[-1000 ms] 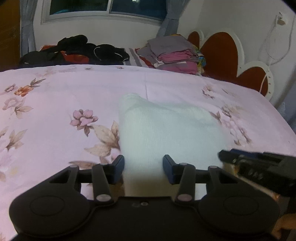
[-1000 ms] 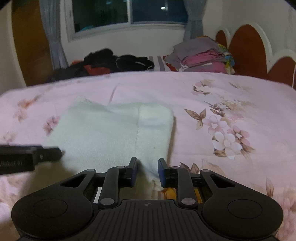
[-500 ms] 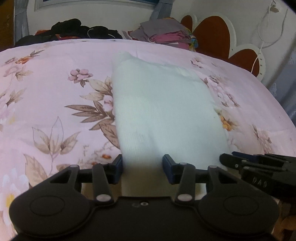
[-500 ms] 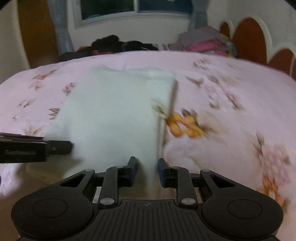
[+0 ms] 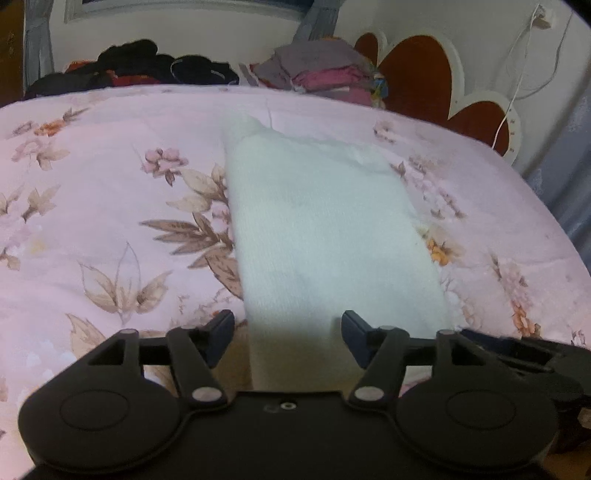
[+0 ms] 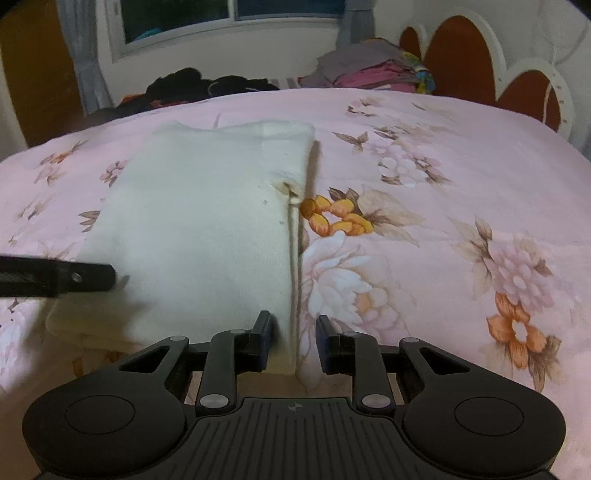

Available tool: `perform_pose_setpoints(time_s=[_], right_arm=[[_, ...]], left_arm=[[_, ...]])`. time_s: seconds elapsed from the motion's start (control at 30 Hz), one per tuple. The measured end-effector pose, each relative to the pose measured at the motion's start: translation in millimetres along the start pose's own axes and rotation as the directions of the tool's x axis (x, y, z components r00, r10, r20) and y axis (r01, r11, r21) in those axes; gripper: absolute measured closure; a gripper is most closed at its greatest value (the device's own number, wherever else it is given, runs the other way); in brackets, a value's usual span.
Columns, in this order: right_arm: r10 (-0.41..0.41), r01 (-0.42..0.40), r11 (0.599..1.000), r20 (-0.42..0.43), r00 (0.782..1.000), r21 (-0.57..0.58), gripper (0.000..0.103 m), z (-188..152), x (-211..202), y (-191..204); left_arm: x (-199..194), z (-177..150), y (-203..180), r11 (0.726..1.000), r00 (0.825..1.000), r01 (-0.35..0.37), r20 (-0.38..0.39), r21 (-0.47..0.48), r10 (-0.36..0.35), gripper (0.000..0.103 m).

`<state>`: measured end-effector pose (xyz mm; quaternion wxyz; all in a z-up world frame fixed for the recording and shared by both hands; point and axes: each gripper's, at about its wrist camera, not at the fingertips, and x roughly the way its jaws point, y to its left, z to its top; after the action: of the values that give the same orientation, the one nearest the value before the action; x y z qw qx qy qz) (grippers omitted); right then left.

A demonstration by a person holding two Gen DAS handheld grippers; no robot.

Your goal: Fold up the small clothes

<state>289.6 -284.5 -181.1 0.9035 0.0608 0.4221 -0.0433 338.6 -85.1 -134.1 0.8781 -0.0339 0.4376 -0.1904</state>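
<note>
A white knitted garment [image 5: 325, 236] lies folded into a long panel on the pink floral bedspread [image 5: 110, 206]. It also shows in the right wrist view [image 6: 199, 229]. My left gripper [image 5: 288, 332] is open, its jaws wide apart over the garment's near left edge. My right gripper [image 6: 293, 341] is open with a narrower gap, straddling the garment's near right edge, which stands up between the fingers. The left gripper's finger [image 6: 74, 277] shows at the left of the right wrist view.
A stack of folded clothes [image 5: 332, 74] and a heap of dark clothes [image 5: 147, 70] lie at the far side of the bed. A red and white headboard [image 5: 443, 85] stands at the right. A window [image 6: 229, 22] is behind.
Both grippers pulled back toward the near edge and tilted down over the garment. The left gripper's jaws opened wider. The right gripper's jaws stayed about the same around the edge.
</note>
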Motion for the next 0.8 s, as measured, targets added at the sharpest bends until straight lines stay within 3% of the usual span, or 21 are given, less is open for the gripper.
perform_pose_setpoints(time_s=[0.23, 0.4, 0.47, 0.5, 0.53, 0.8], right_arm=[[0.030, -0.028, 0.997, -0.033, 0.999, 0.078, 0.079, 8.0, -9.6, -6.1], [0.085, -0.086, 0.991, 0.017, 0.996, 0.101, 0.078, 30.7, -18.2, -16.5], [0.105, -0.109, 0.986, 0.038, 0.994, 0.129, 0.068, 42.4, -13.9, -24.6], [0.112, -0.118, 0.982, 0.050, 0.992, 0.148, 0.053, 48.7, -10.8, -29.2], [0.120, -0.129, 0.978, 0.063, 0.991, 0.162, 0.045, 53.6, -8.5, -32.7], [0.249, -0.257, 0.935, 0.062, 0.967, 0.244, 0.045, 91.5, 41.5, -50.0]], left_arm=[[-0.4, 14.7, 8.2, 0.999, 1.000, 0.006, 0.012, -0.037, -0.006, 0.037], [5.9, 33.6, 14.5, 0.997, 0.999, 0.001, 0.038, -0.071, 0.001, 0.035], [10.0, 41.4, 16.6, 0.997, 0.999, -0.011, 0.044, -0.081, 0.015, 0.032], [12.7, 45.0, 17.1, 0.996, 0.999, -0.015, 0.046, -0.083, 0.019, 0.032], [16.0, 48.6, 17.5, 0.997, 0.999, -0.018, 0.046, -0.082, 0.022, 0.031], [48.7, 63.9, 20.0, 0.992, 1.000, 0.009, 0.018, -0.128, -0.007, 0.031]])
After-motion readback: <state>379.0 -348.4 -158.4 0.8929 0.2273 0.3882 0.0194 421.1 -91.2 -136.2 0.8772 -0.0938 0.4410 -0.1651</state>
